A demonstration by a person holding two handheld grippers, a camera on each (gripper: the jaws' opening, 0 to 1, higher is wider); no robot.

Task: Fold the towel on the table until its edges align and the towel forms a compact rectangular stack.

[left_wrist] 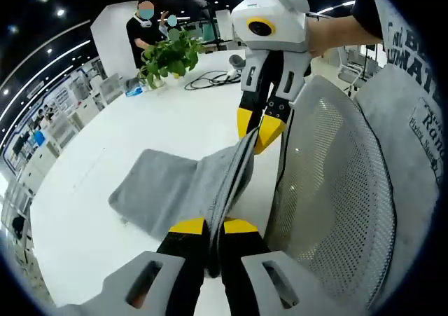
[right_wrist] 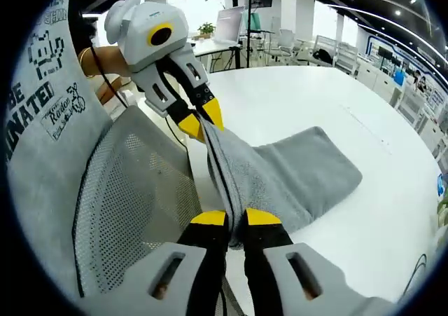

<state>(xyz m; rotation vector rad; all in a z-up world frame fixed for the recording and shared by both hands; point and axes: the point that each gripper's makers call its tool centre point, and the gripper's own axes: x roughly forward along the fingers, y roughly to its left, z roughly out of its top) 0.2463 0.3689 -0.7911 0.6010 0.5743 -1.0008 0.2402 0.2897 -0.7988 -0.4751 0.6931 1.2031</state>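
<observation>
A grey towel point(left_wrist: 164, 186) lies partly on the white table point(left_wrist: 105, 155), with its near edge lifted off the surface. My left gripper point(left_wrist: 213, 226) is shut on one corner of that edge. My right gripper point(left_wrist: 255, 130) comes in from above, also shut on the edge a short way along. In the right gripper view the same towel point(right_wrist: 301, 172) spreads to the right over the table point(right_wrist: 336, 106), my right gripper point(right_wrist: 236, 218) pinches its edge, and my left gripper point(right_wrist: 201, 123) holds the far end of the stretched edge.
A grey mesh chair back point(left_wrist: 336, 190) stands close at the table's near edge, also seen as the chair back point(right_wrist: 133, 204). A person's grey printed sleeve point(left_wrist: 413, 120) is beside it. A potted plant point(left_wrist: 168, 57), cables point(left_wrist: 213, 78) and a standing person point(left_wrist: 143, 29) are at the far end.
</observation>
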